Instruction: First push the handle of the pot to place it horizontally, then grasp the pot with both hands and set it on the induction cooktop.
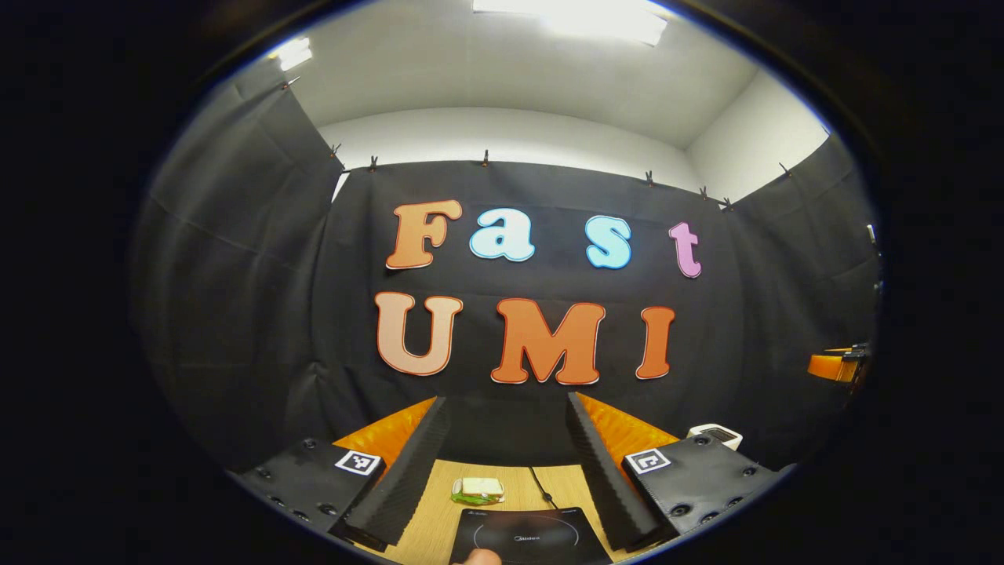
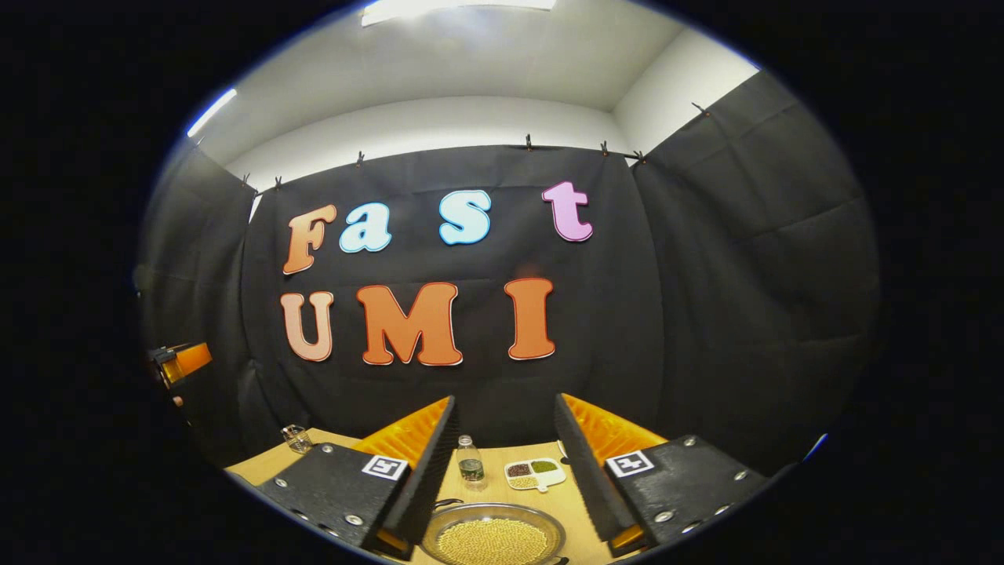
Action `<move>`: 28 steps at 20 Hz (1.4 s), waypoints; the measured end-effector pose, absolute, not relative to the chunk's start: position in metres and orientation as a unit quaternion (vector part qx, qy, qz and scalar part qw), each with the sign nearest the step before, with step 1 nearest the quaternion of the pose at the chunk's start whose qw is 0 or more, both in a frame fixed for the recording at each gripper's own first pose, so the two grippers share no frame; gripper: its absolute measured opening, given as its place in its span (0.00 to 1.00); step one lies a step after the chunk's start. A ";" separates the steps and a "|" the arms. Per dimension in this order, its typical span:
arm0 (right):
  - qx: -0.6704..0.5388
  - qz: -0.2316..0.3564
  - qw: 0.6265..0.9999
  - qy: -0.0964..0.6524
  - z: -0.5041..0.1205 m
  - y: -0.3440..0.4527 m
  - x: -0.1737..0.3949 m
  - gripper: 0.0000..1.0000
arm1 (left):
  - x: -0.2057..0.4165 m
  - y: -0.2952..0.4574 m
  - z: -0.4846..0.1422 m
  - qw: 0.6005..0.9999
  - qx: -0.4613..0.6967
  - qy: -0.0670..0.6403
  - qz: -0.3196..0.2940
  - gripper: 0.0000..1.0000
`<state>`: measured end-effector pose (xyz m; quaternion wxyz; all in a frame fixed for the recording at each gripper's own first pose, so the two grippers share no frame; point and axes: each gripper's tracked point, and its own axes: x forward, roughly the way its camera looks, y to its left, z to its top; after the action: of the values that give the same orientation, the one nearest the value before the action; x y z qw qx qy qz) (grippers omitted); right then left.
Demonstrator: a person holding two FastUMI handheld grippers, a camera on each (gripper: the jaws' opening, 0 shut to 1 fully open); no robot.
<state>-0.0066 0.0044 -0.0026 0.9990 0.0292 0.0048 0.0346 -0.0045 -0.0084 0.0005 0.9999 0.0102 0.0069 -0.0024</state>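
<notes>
In the right gripper view the pot (image 2: 492, 537), a round metal one filled with small yellowish grains, lies on the wooden table (image 2: 576, 522) at about 6 o'clock, low between the two fingers of the right gripper (image 2: 506, 463) and nearer the camera than their tips; neither finger touches it. That gripper's jaws stand spread wide and hold nothing. Beyond the pot, at about 12 o'clock from it, stands one small clear bottle (image 2: 470, 459), and at about 1 o'clock lies one white divided dish (image 2: 535, 474) with three compartments of dark, green and pale contents. One small glass jar (image 2: 296, 439) sits far off at 10 o'clock near the table's edge. In the left gripper view the induction cooktop (image 1: 529, 535), one flat black plate with a ring marked on it, lies at 6 o'clock between the fingers of the left gripper (image 1: 506, 463), whose jaws are likewise spread apart and grip nothing. A pale rounded thing at the very bottom edge overlaps the cooktop; what it is cannot be told. At 11 o'clock from the cooktop rests one small white and green object (image 1: 478, 490), and a black cable (image 1: 540, 486) runs back from the cooktop at 12 o'clock. One white device (image 1: 715, 434) sits at 2 o'clock.
</notes>
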 end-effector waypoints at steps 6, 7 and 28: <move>0.007 0.034 0.999 0.004 -0.021 0.002 -0.006 0.12 | -0.006 -0.011 -0.002 1.000 0.015 0.008 -0.004 0.97; 0.010 0.036 0.999 0.007 -0.026 0.004 -0.007 0.04 | -0.008 -0.011 -0.003 1.000 0.016 0.009 -0.003 0.98; 0.001 0.045 0.982 0.182 -0.268 0.006 -0.080 0.00 | -0.010 -0.003 -0.023 1.000 0.018 0.017 -0.001 0.98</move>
<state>-0.0799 0.0056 -0.2679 0.9822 0.0006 0.1822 0.0446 -0.0096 -0.0025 -0.0227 0.9997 0.0184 0.0171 -0.0013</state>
